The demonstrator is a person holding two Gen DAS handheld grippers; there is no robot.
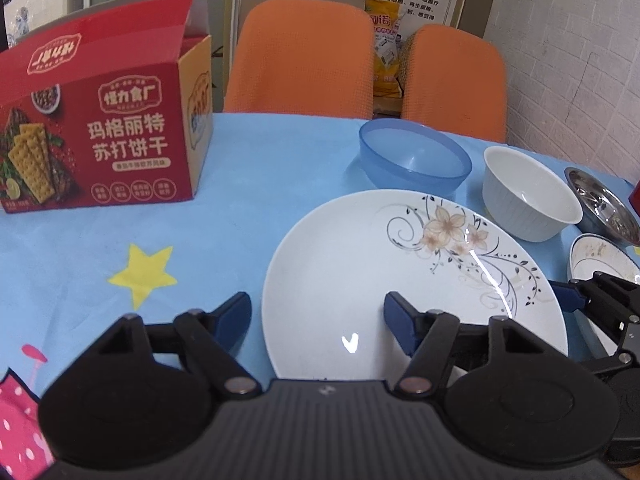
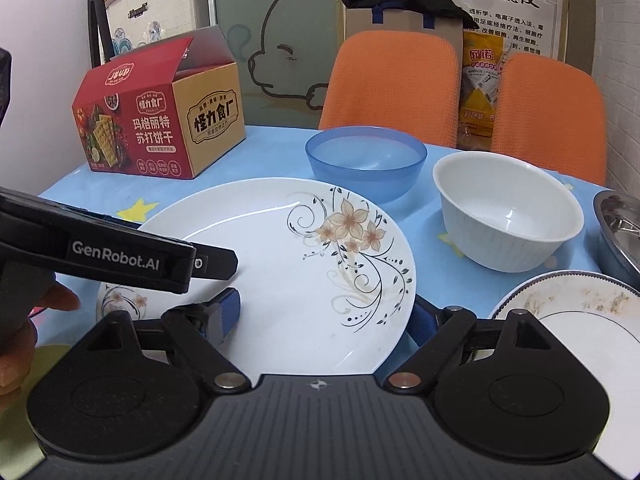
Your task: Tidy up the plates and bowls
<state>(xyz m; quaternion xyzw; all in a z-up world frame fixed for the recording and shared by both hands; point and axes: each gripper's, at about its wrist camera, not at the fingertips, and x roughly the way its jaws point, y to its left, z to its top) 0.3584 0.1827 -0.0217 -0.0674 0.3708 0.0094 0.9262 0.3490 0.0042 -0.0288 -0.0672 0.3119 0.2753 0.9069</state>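
A large white plate with a flower pattern (image 1: 360,276) (image 2: 304,264) lies in the middle of the blue tablecloth. My left gripper (image 1: 318,322) is open, its two fingers either side of the plate's near-left rim. My right gripper (image 2: 326,316) is open, its fingers straddling the plate's near-right rim, and it shows in the left wrist view (image 1: 576,300). Behind the plate stand a blue plastic bowl (image 1: 414,158) (image 2: 366,160) and a white ribbed bowl (image 1: 528,194) (image 2: 506,216). A dirty blue-rimmed plate (image 2: 576,320) (image 1: 604,260) lies at the right. A small floral dish (image 2: 120,300) peeks from under the big plate's left edge.
A steel bowl (image 1: 604,208) (image 2: 620,232) sits at the far right. A red cracker box (image 1: 100,132) (image 2: 156,120) stands open at the back left. Two orange chairs (image 1: 300,60) stand behind the table, a white brick wall to the right.
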